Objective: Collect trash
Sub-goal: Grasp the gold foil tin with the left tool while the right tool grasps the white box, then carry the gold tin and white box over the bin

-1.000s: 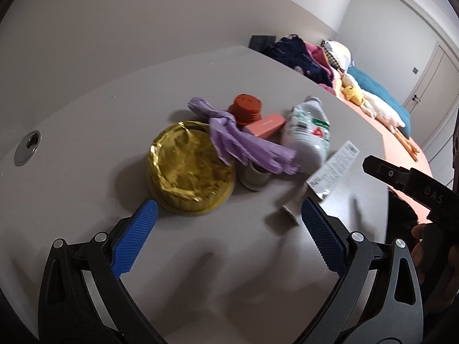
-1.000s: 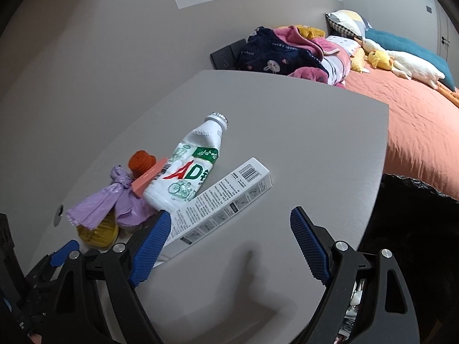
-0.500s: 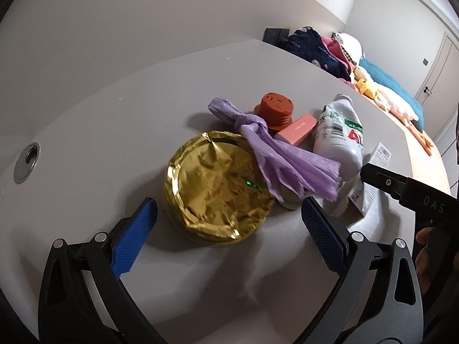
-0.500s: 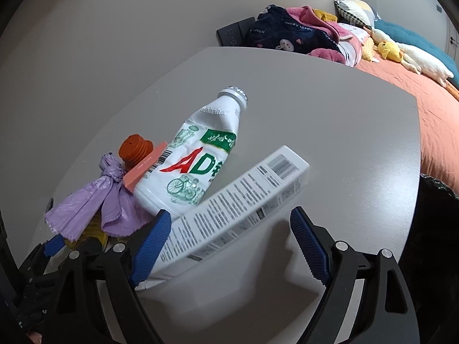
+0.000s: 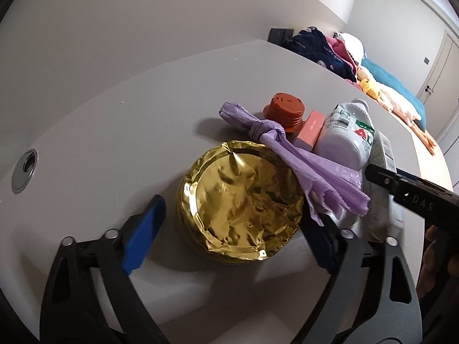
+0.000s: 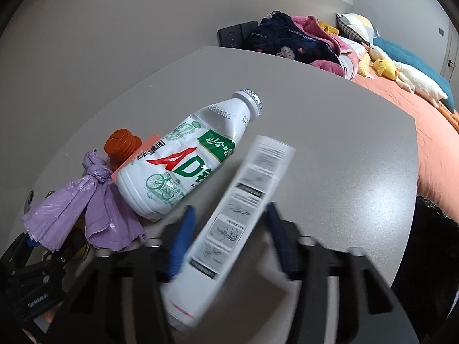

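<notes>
Left tool (image 5: 232,223): jaws spread wide to either side of the gold foil tin (image 5: 241,203), contact not confirmed. The tin sits on the desk (image 5: 114,143). A knotted purple bag (image 5: 289,154) lies across the tin's far rim, with the white bottle (image 5: 344,137) beyond. Right tool (image 6: 229,235): jaws partly closed around the white carton (image 6: 229,223) just beside the bottle; firm grip cannot be told through the blur.

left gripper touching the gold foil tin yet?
Apart. In the left wrist view, bare table shows between the left gripper's blue left finger and the gold foil tin; its right finger's side is unclear.
</notes>
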Demonstrator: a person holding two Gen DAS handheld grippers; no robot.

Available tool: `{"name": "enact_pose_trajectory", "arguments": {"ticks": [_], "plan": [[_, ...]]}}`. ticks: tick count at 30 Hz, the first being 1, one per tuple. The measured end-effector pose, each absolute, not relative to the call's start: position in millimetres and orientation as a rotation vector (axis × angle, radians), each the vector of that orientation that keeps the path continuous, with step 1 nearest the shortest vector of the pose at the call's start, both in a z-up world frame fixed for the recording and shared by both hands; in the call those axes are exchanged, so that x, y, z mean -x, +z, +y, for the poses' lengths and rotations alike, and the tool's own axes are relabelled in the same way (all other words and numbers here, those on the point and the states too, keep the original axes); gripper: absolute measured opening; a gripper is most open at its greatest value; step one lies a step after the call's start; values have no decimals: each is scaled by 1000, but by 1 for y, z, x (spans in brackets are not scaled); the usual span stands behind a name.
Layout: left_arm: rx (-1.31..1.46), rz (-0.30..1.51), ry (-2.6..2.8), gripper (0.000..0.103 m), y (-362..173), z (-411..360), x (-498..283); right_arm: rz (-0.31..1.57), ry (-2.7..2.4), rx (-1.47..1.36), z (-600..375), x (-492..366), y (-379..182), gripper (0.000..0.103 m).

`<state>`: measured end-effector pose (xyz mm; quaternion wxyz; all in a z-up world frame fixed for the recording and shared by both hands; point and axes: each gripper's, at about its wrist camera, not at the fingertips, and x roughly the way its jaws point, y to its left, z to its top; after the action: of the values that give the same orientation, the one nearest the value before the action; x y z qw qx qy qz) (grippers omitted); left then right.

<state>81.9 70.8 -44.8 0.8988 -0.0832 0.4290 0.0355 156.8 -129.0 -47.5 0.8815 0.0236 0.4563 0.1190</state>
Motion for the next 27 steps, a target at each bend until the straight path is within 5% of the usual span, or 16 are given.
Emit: {"name": "enact_pose_trajectory", "arguments": {"ticks": [3,27], "plan": [[171,879,70,79,-44,72,-79,960,265,-92,-138,-158,-48,28],[178,763,62,78,6,44,-17,885,359,-164,-173,-103,-3,28]]}}
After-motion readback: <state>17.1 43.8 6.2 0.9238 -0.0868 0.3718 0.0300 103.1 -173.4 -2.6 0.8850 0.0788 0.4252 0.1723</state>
